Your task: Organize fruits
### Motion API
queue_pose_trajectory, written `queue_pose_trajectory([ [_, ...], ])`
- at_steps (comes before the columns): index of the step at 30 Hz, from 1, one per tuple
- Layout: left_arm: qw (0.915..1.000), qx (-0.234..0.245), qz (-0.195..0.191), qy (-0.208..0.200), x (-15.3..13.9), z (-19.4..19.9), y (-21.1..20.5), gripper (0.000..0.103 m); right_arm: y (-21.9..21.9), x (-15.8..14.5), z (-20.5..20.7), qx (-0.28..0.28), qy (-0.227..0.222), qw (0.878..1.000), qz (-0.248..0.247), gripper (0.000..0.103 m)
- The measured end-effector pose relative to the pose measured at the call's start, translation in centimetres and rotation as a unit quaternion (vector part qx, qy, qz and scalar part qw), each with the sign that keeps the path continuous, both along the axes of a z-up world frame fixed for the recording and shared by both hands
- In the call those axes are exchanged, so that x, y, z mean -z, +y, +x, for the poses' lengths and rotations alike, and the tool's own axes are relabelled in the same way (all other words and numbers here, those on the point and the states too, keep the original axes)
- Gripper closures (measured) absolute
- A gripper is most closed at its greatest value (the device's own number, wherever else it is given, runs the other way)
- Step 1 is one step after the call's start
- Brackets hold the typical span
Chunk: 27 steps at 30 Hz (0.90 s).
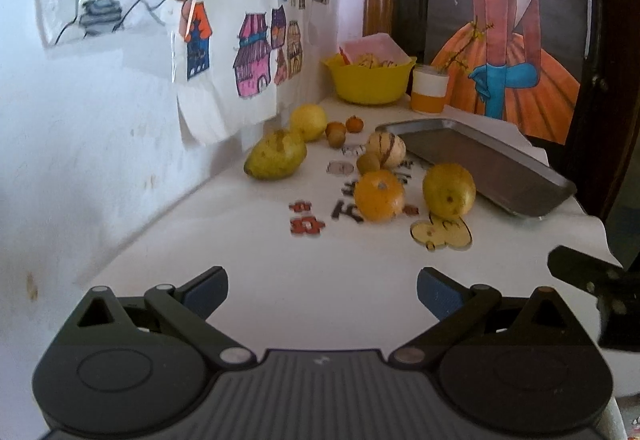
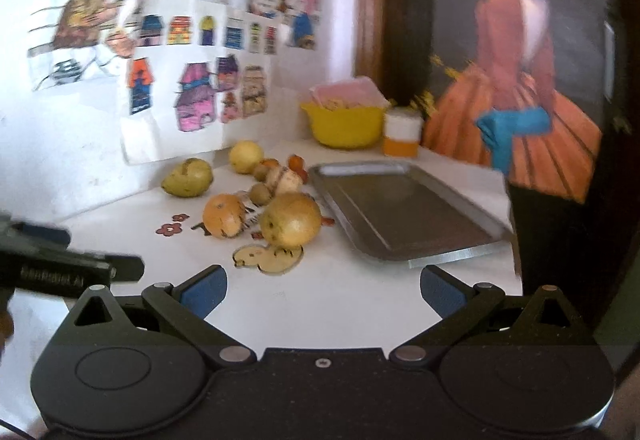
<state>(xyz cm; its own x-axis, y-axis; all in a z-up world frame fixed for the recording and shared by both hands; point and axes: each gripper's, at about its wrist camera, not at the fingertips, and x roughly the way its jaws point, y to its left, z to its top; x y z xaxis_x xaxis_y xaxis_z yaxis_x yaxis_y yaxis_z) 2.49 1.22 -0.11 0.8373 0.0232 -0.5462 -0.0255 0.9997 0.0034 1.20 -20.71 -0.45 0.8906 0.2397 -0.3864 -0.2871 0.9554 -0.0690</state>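
Note:
Several fruits lie loose on the white table (image 1: 200, 232): an orange (image 1: 379, 195), a yellow pear (image 1: 449, 191), a striped pale melon (image 1: 386, 148), a green-yellow pear (image 1: 275, 155) and a lemon (image 1: 308, 121) by the wall, plus small brown and orange fruits. An empty metal tray (image 1: 480, 163) sits to their right. My left gripper (image 1: 322, 294) is open, well short of the fruits, nothing between its fingers. In the right wrist view the same pear (image 2: 291, 219), orange (image 2: 224, 215) and tray (image 2: 404, 211) lie ahead of my open, empty right gripper (image 2: 323, 292).
A yellow bowl (image 1: 370, 79) and an orange-white cup (image 1: 430, 88) stand at the back corner. Paper drawings hang on the left wall (image 1: 100, 139). A framed picture (image 1: 512, 23) leans behind the tray. The other gripper shows at each view's edge (image 2: 60, 264).

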Motion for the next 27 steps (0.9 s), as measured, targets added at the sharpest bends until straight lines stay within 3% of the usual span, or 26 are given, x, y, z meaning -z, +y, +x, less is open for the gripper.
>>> queue_pose_trajectory([
  [3, 1.0, 0.005, -0.001, -0.003, -0.6, 1.3, 0.3, 0.001, -0.2, -0.3, 0.9, -0.055, -0.019, 0.998, -0.027, 0.001],
  [6, 0.9998, 0.015, -0.007, 0.009, -1.0, 3.3, 0.4, 0.001, 0.0, -0.5, 2.4, -0.097, -0.002, 0.994, -0.042, 0.001],
  [16, 0.9974, 0.039, -0.027, 0.055, -1.5, 9.9, 0.0, 0.001, 0.8, -1.0, 10.3, -0.1, 0.087, 0.991, -0.037, 0.001],
  [22, 0.9932, 0.055, -0.043, 0.093, -0.6, 12.9, -0.4, 0.002, 1.8, -0.3, 12.9, -0.143, 0.09, 0.984, -0.059, 0.001],
  [27, 0.9906, 0.061, -0.057, 0.109, 0.4, 14.1, -0.3, 0.009, 2.8, 0.5, 13.9, -0.17, 0.079, 0.977, -0.1, 0.009],
])
